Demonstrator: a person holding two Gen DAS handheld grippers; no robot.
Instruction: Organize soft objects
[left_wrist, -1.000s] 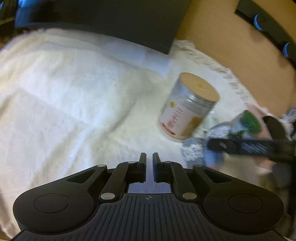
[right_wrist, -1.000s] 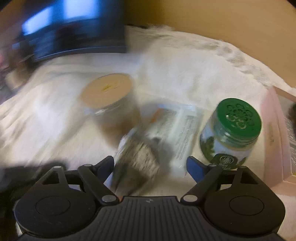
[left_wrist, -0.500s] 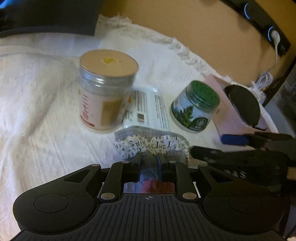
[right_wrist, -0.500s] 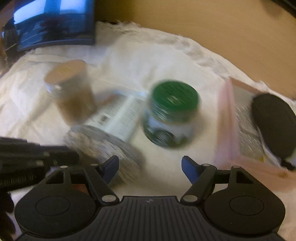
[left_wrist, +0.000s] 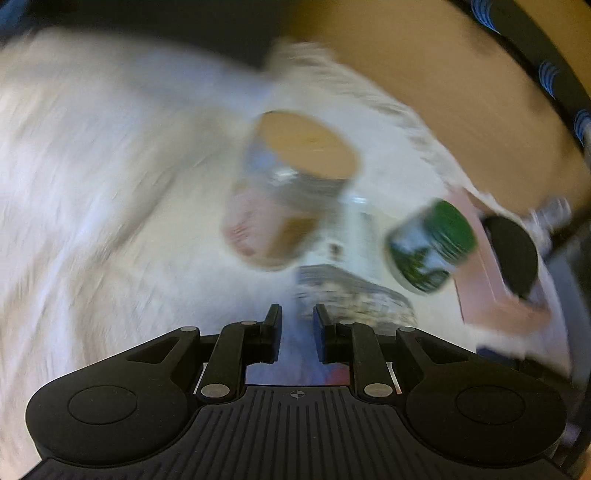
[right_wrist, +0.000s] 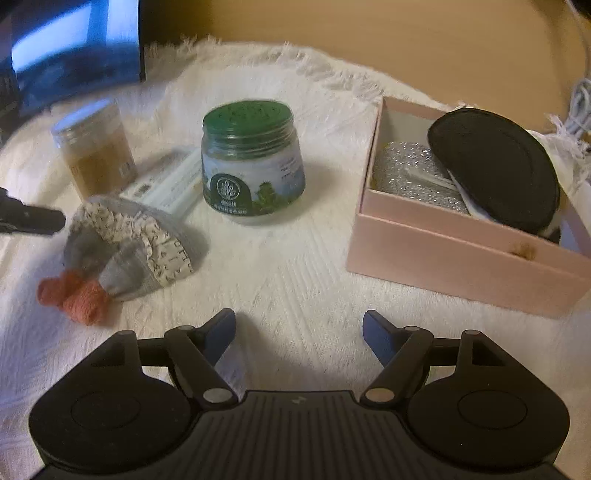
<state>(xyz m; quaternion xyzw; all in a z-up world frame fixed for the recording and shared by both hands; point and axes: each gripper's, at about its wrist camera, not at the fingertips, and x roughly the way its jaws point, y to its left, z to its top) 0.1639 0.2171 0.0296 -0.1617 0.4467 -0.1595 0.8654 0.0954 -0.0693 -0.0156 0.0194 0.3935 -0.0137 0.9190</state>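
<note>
The left gripper (left_wrist: 296, 319) is held low with its fingers (left_wrist: 272, 321) drawn nearly together; the right gripper (right_wrist: 298, 328) is held with fingers (right_wrist: 376, 332) spread wide.

Home tabletop: fringed white cloth (right_wrist: 295, 280), monitor (right_wrist: 74, 48).

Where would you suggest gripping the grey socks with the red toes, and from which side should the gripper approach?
Probably the bunched grey middle of the socks, from above. They lie flat and limp on the white cloth, so the thick middle gives more to pinch than the toes. The right gripper is open and empty; the tall jar crowds the far side.
</note>
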